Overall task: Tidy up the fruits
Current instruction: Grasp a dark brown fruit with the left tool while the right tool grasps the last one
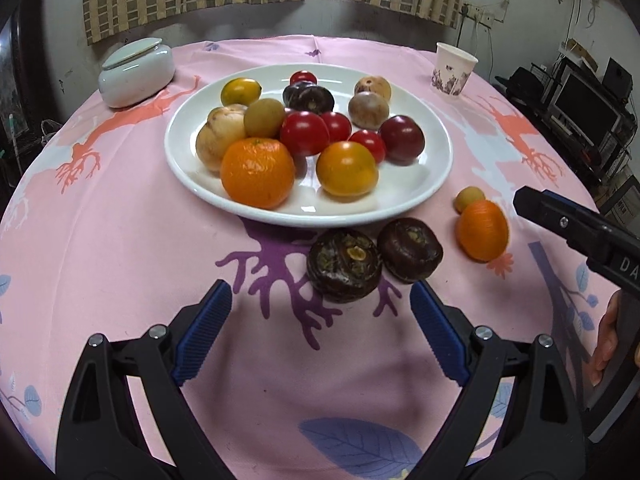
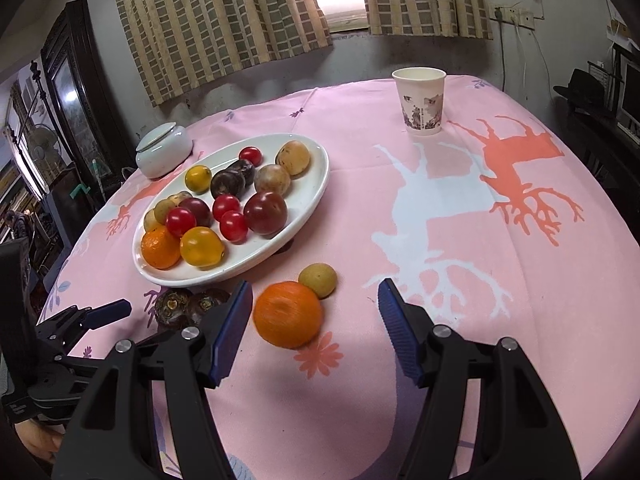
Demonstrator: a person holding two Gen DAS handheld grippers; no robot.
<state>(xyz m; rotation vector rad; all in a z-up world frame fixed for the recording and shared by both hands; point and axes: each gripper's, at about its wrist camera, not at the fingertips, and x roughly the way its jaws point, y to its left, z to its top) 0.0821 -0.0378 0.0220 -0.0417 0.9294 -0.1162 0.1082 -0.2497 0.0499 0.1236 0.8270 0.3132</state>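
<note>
Nearest the left gripper (image 1: 320, 320), its fingers are spread wide with nothing between them, aimed at two dark brown fruits (image 1: 344, 270) that lie touching each other on the table (image 1: 120, 240), just in front of the plate's near rim. The right gripper (image 2: 316, 320) is likewise released — its fingers stand apart on either side of a loose orange (image 2: 288, 314) without pressing on it. A small tan fruit (image 2: 318, 280) sits touching the far side of that orange.

Beyond these, the white plate (image 1: 400, 204) already carries most of the fruit: an orange, yellow and red tomatoes, dark plums, brownish round fruits and another dark brown one, all piled toward the middle. So the bulk of the sorting looks done — judging by what lies off the plate, four pieces are left: the two dark ones, the loose orange and the tan one. Each gripper seems lined up for its own pick.

Farther back stand a lidded white jar (image 1: 136, 72) and a paper cup (image 1: 454, 68), both well clear of the plate.
</note>
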